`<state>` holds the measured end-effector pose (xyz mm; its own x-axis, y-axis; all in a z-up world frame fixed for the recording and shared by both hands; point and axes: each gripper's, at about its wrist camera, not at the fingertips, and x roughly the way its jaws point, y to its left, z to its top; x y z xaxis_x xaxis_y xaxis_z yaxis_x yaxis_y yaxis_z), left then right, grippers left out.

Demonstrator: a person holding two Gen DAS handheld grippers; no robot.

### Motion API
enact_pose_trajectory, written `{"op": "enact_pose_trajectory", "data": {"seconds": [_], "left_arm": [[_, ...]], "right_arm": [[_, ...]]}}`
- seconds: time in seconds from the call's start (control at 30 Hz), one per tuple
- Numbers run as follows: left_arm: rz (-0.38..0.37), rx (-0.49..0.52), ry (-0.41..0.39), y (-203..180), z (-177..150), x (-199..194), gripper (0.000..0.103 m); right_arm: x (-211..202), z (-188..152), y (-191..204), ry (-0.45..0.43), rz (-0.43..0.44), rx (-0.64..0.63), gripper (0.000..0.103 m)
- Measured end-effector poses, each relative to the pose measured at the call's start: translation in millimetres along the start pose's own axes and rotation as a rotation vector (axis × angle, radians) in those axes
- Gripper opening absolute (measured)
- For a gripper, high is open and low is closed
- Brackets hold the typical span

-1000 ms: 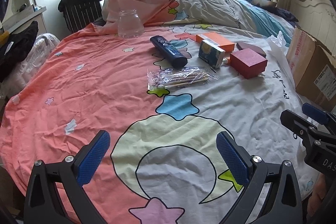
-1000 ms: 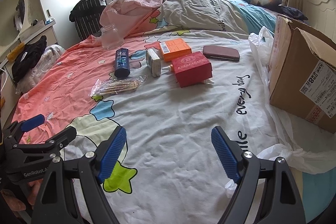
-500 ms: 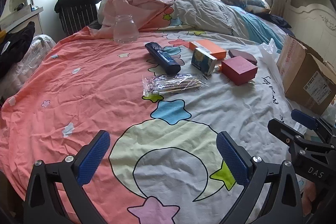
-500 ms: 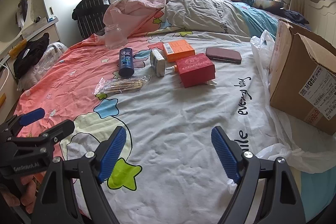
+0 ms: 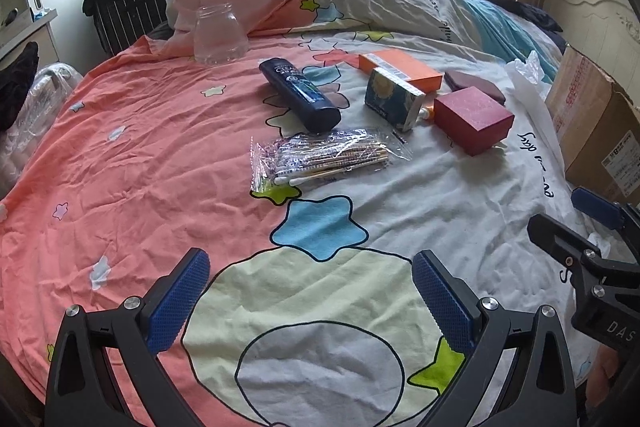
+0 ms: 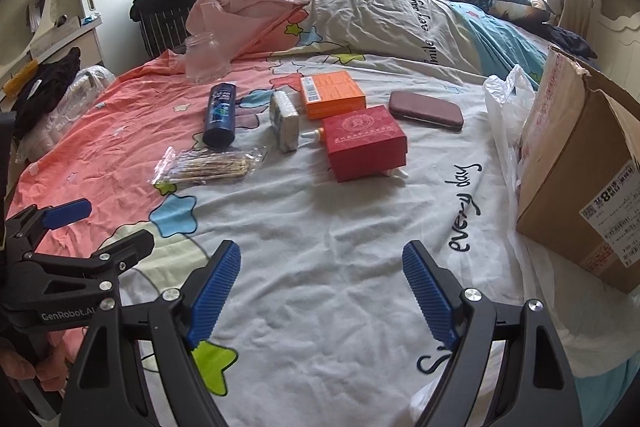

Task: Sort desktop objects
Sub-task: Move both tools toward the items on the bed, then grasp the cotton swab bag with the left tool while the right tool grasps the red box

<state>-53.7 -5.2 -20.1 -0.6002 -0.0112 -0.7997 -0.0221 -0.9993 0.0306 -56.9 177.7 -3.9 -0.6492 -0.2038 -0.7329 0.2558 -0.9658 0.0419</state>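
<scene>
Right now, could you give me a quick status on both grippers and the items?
Left gripper open, empty. Right gripper open, empty. Cotton swab bag, shampoo bottle, red box untouched on bed. Path clear.

The bed sheet (image 5: 120,155) is soft, matt, creased cloth. The jar (image 5: 218,35) looks like clear, smooth glass or plastic; which one I cannot tell. The dark blue bottle (image 5: 300,95) is glossy plastic. The cotton-swab bag (image 5: 320,157) is crinkled, shiny film. The red box (image 6: 364,143) and the orange box (image 6: 334,93) look like smooth card. The cardboard carton (image 6: 580,187) is matt brown with paper labels. Each tool has matt black plastic arms, ribbed blue pads (image 6: 216,291) and shiny metal screws (image 5: 490,303).
</scene>
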Motion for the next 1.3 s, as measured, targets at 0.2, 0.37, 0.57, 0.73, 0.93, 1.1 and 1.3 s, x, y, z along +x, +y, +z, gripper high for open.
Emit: {"op": "enact_pose_trajectory", "data": {"seconds": [0.2, 0.37, 0.57, 0.73, 0.93, 1.1, 1.3], "left_arm": [[0.006, 0.04, 0.014, -5.8, 11.9, 13.3, 0.103], [0.009, 0.061, 0.024, -10.0, 20.1, 21.4, 0.103], [0.025, 0.083, 0.041, -10.3, 30.8, 33.8, 0.103], [0.042, 0.099, 0.06, -11.2, 39.5, 47.2, 0.103], [0.06, 0.111, 0.076, -12.0, 49.8, 64.6, 0.103], [0.042, 0.113, 0.073, -15.0, 57.8, 75.1, 0.103], [-0.017, 0.15, 0.09, -26.1, 64.1, 88.8, 0.103]], "right_arm": [[17.7, 11.9, -5.4, 0.028, -0.029, -0.032, 0.081], [30.1, 21.0, -6.7, 0.041, -0.054, -0.056, 0.081], [44.8, 30.7, -10.3, 0.062, -0.058, -0.073, 0.081], [54.3, 37.5, -11.3, 0.068, -0.077, -0.1, 0.081], [64.1, 46.0, -10.4, 0.083, -0.088, -0.139, 0.081], [71.6, 52.4, -8.9, 0.084, -0.085, -0.161, 0.081], [80.0, 54.3, -10.5, 0.094, -0.083, -0.163, 0.081]]}}
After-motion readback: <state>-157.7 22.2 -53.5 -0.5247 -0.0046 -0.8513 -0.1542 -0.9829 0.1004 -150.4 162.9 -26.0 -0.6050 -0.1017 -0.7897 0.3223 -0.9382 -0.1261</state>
